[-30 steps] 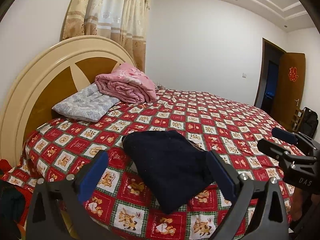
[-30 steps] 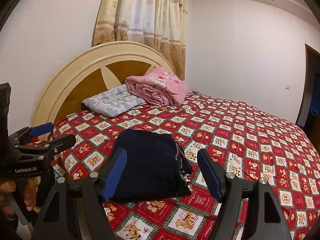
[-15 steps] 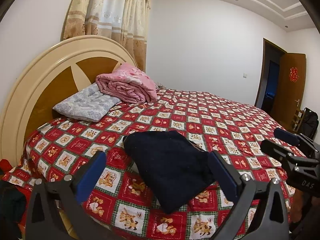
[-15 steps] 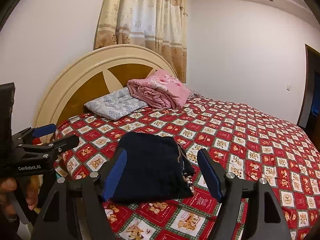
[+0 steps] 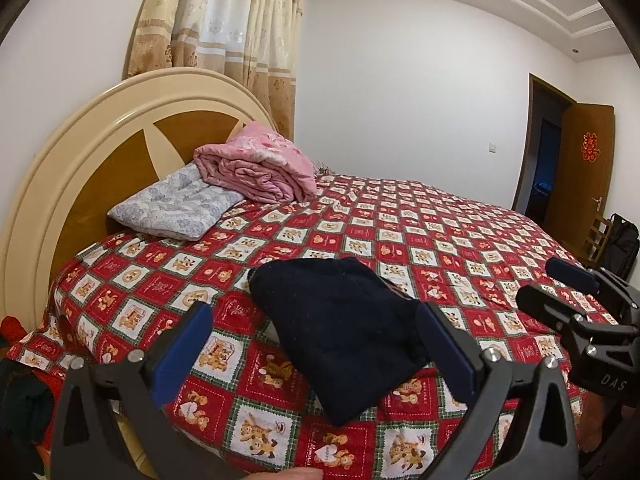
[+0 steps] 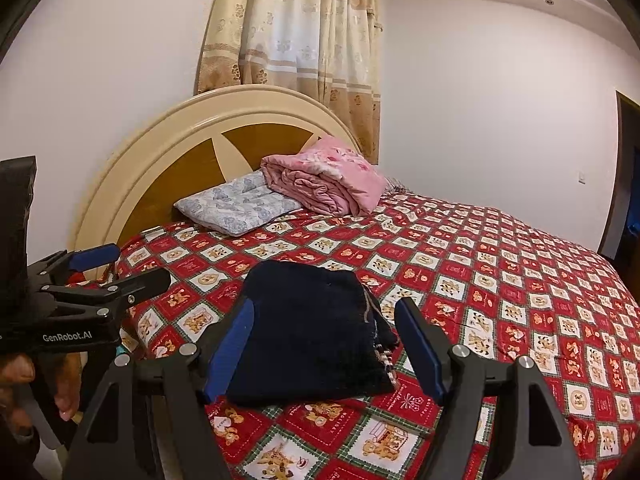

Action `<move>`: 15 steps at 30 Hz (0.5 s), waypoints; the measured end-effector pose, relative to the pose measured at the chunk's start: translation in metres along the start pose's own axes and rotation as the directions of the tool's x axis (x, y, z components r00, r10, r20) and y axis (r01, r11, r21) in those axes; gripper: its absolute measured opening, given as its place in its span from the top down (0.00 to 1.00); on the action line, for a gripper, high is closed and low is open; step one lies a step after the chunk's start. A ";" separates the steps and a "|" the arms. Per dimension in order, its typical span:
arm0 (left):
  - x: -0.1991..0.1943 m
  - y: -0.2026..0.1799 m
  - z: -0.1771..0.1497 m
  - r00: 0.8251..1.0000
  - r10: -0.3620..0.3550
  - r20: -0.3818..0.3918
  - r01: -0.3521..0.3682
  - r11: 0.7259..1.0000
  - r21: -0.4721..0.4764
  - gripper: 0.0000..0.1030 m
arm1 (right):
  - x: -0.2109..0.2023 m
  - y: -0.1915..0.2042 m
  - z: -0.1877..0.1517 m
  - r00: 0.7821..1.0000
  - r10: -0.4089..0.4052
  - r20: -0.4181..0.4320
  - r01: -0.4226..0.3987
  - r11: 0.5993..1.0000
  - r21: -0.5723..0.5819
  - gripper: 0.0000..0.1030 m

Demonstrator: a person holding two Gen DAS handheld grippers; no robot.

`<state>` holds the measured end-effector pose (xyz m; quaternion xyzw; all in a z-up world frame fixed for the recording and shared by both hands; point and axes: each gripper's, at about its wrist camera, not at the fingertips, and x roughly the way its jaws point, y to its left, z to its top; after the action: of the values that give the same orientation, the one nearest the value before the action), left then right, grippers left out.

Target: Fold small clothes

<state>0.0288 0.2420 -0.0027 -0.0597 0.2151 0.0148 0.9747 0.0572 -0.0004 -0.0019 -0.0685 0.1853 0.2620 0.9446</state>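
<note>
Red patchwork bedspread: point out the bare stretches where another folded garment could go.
The widest bare stretch of the red patchwork bedspread lies right of the dark navy folded garment, toward the door. A narrower strip lies between the garment and the grey floral pillow. The headboard end is crowded by that pillow and the pink rolled quilt.

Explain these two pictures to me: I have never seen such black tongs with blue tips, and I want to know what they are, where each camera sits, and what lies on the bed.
There is no robot here. A person holds a two-finger gripper in each hand, and each gripper carries a wide-angle camera that looks forward along its fingers.

One picture is from the left gripper, with the right gripper at its right edge. The other picture is from the right gripper.

Both grippers are open and hold nothing.

On the red patterned bedspread lies a dark navy garment, folded into a compact shape. By the headboard there are a grey-blue pillow and a folded pink blanket.
</note>
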 end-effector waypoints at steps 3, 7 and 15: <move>0.000 0.000 0.000 1.000 0.002 0.003 -0.002 1.000 0.002 0.00 | 0.000 0.001 0.000 1.000 0.000 0.000 0.000 1.000 0.000 0.29; 0.000 0.000 0.000 1.000 0.008 0.004 -0.008 1.000 0.003 0.00 | 0.000 0.001 0.000 1.000 0.001 0.000 -0.001 1.000 0.001 0.29; 0.002 0.000 -0.001 1.000 0.016 -0.002 -0.016 1.000 0.009 0.00 | 0.001 0.002 -0.001 1.000 0.002 -0.003 -0.002 1.000 -0.001 0.29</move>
<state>0.0300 0.2415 -0.0045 -0.0535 0.2164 0.0216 0.9746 0.0568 0.0015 -0.0029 -0.0692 0.1864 0.2631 0.9440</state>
